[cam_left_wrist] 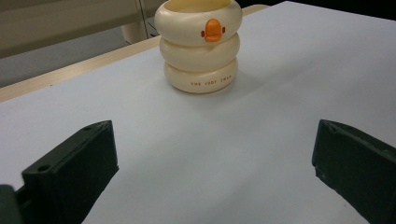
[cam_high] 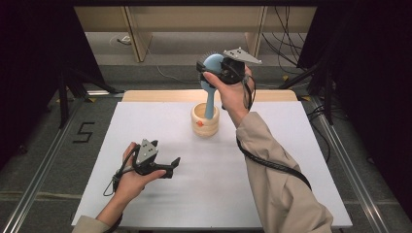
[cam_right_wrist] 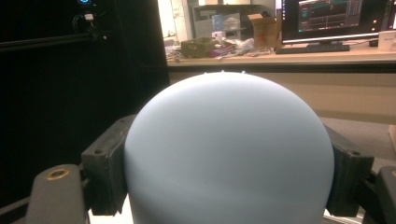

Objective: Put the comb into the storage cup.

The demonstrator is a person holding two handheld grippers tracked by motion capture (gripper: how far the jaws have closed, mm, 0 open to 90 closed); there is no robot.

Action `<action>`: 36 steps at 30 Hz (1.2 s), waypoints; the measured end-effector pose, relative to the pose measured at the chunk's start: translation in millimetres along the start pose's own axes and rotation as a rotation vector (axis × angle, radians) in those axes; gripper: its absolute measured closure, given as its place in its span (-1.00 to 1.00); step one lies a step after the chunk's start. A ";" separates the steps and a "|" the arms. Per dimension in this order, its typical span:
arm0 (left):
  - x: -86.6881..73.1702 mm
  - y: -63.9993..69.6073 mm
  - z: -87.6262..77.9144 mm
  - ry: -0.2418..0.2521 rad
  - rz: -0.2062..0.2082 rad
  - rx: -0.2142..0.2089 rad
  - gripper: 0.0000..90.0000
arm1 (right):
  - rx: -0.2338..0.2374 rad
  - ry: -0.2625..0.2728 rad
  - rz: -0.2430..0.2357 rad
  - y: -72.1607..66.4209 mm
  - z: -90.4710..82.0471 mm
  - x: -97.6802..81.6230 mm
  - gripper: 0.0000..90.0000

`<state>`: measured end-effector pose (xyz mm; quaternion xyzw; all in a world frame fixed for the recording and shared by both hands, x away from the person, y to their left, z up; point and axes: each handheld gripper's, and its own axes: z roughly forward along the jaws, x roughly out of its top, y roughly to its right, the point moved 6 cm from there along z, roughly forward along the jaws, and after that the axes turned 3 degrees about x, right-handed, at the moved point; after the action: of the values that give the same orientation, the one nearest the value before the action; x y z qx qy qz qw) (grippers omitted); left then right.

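My right tool [cam_high: 206, 72] clamps the round head of the blue hairbrush [cam_high: 212, 73], one jaw pressed on each side, clear in the right gripper view [cam_right_wrist: 229, 154]. Brush held upright above the surface [cam_high: 291, 160], bristles at the far edge of the head, handle hanging straight down with its tip inside the cream ring-stacked cup [cam_high: 205, 120]. Cup sits toward 12 o'clock on the surface, slightly right of center, orange duck bill mark on its side [cam_left_wrist: 201, 46]. My left tool [cam_high: 172, 165] rests low at about 8 o'clock, jaws wide apart with nothing between them, pointing toward the cup, well apart from it. Left gripper view has the cup dead ahead at 12.
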<state>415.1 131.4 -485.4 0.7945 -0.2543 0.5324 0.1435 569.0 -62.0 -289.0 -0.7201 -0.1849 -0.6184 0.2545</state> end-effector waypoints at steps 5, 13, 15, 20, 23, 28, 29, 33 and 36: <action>0.1 0.5 0.1 0.000 0.002 -0.001 -1.00 | -0.002 0.002 -0.002 -0.2 2.2 -0.1 -0.54; 0.3 0.3 -0.1 0.001 0.000 -0.001 -1.00 | -0.005 0.008 0.000 1.1 5.8 -1.9 -0.54; 0.4 0.2 -0.1 0.002 -0.002 -0.001 -1.00 | -0.002 0.007 0.002 1.4 6.6 -2.1 -0.54; 0.2 0.0 0.1 0.002 0.000 -0.001 -1.00 | 0.000 0.005 0.001 1.8 7.6 -2.0 -0.54; 0.1 0.1 0.3 0.002 0.000 0.000 -1.00 | -0.004 0.006 -0.002 2.3 8.3 -2.1 -0.54; 0.4 -0.2 0.0 0.002 0.000 0.000 -1.00 | -0.004 0.010 -0.003 2.5 10.0 -2.0 -0.54; 0.4 -0.4 0.0 0.003 0.000 0.000 -1.00 | -0.004 0.009 -0.004 2.3 10.2 -2.1 -0.54; 0.4 -0.3 0.0 0.002 0.000 0.000 -1.00 | -0.006 0.011 -0.003 2.5 11.3 -2.3 -0.54; 0.2 0.0 0.2 0.001 0.000 0.001 -1.00 | -0.005 0.012 -0.005 2.6 12.1 -2.6 -0.54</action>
<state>415.3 131.3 -485.3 0.7944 -0.2539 0.5327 0.1435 579.8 -56.8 -293.2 -0.7167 -0.1835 -0.6237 0.2523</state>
